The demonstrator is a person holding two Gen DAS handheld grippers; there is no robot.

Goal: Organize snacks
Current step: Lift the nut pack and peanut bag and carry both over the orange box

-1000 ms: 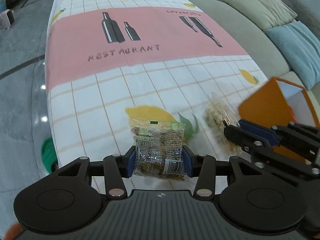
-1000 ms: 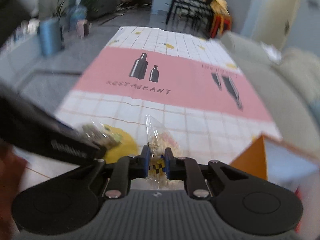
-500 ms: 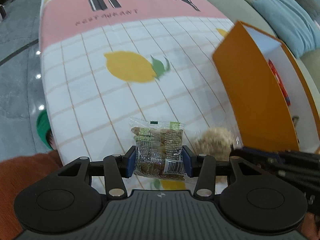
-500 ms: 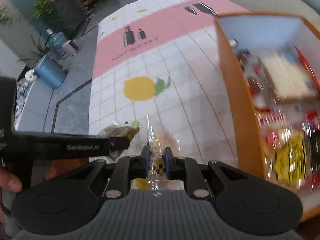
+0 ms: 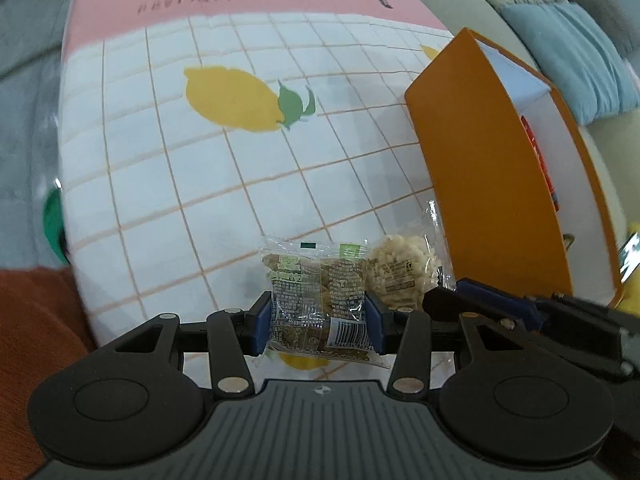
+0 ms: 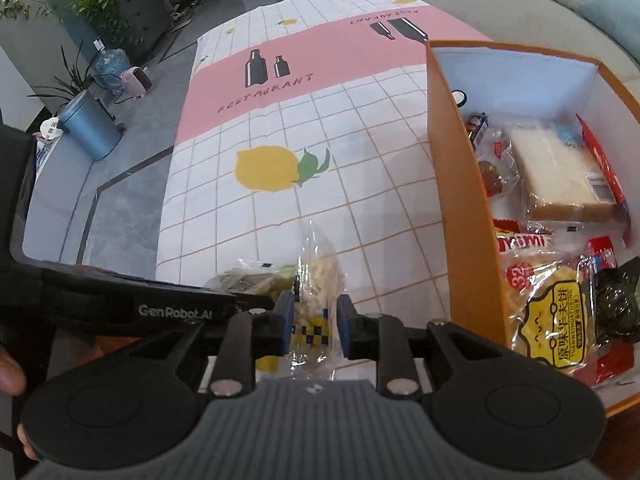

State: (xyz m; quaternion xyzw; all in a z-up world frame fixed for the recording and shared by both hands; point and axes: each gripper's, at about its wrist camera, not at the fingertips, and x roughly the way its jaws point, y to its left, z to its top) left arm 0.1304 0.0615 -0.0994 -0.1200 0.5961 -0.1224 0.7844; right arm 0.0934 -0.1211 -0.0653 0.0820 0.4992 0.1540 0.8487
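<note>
Since the earlier frames, both tongs have been carried sideways across the counter, and the orange box is now seen just beside them on the right.

Left tongs: closed on a clear packet of greenish-brown snack, both blue pads pressed against its sides, barcode toward the camera. The packet is held above the checked cloth.

Right tongs: the jaws have just been opening. A clear packet of pale puffed snack stands between the blue pads; a gap is seen at each side, so the pads are not pressing on it. In the left view this packet is seen just beside the box's outer wall, outside the box.

Box contents: a wrapped sponge cake slice, a yellow-labelled pastry pack and other wrapped snacks are seen inside. A hand is visible at the left edge.
</note>
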